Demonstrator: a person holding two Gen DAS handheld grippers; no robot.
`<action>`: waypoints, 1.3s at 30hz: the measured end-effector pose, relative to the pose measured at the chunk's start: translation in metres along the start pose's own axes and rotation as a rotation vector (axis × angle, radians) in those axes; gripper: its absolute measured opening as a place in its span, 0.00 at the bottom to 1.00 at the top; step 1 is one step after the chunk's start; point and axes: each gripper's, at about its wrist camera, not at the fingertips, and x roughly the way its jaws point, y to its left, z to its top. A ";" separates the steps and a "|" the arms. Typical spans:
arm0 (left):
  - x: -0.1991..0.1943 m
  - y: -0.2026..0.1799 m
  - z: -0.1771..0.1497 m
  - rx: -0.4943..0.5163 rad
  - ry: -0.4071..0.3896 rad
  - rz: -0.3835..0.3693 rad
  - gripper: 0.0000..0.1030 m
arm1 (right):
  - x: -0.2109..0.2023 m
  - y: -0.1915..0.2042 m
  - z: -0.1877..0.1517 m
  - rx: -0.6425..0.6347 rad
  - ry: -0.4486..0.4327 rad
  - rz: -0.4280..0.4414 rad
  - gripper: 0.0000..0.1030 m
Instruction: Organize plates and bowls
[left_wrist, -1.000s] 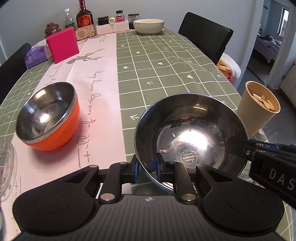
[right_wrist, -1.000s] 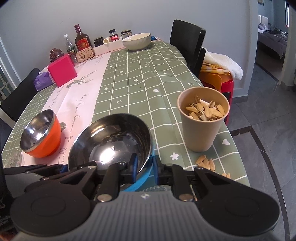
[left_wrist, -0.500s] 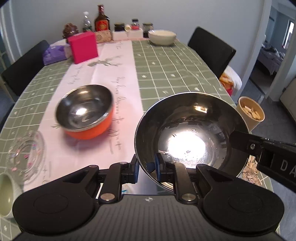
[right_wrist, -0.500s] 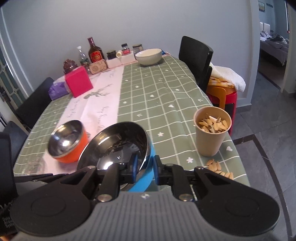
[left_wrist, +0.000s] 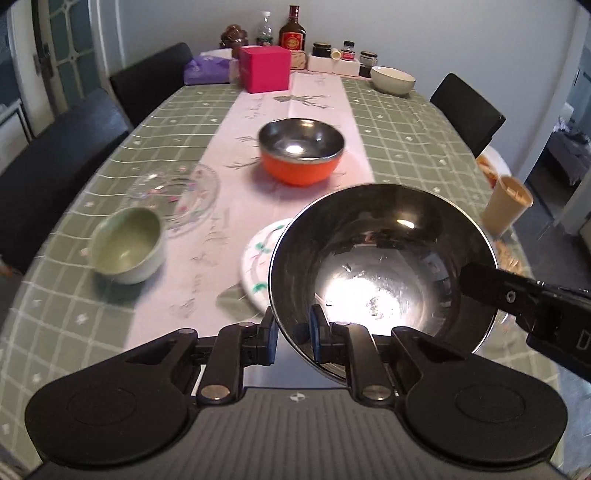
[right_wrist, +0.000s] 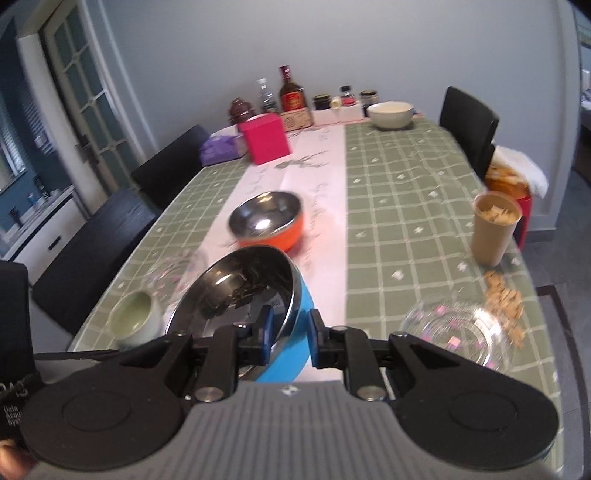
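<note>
Both grippers hold one steel bowl with a blue outside (left_wrist: 384, 266), lifted above the table. My left gripper (left_wrist: 292, 332) is shut on its near rim. My right gripper (right_wrist: 289, 332) is shut on its right rim, where the bowl (right_wrist: 243, 291) shows tilted. An orange bowl with a steel inside (left_wrist: 301, 149) stands on the white runner, also in the right wrist view (right_wrist: 267, 221). A pale green bowl (left_wrist: 127, 245) sits at the left. A glass plate (left_wrist: 177, 194) lies behind it. A white patterned plate (left_wrist: 258, 258) lies partly under the held bowl.
A tan cup of seed shells (right_wrist: 495, 227) stands at the table's right edge, with loose shells (right_wrist: 504, 299) near it. A glass dish (right_wrist: 458, 332) sits front right. A pink box (left_wrist: 264, 68), bottles, jars and a cream bowl (left_wrist: 393, 79) are at the far end. Black chairs surround the table.
Both grippers have lifted the blue bowl higher and swung it left. The green bowl, glass plate and patterned plate have come into view.
</note>
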 end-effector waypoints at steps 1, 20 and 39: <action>-0.006 0.003 -0.009 0.015 -0.004 0.023 0.19 | -0.001 0.002 -0.009 0.011 0.020 0.017 0.17; -0.009 0.035 -0.107 0.098 0.034 0.083 0.20 | 0.003 0.030 -0.114 0.037 0.152 0.040 0.17; -0.015 0.118 -0.109 -0.084 0.020 0.157 0.20 | 0.042 0.107 -0.124 -0.057 0.194 0.103 0.17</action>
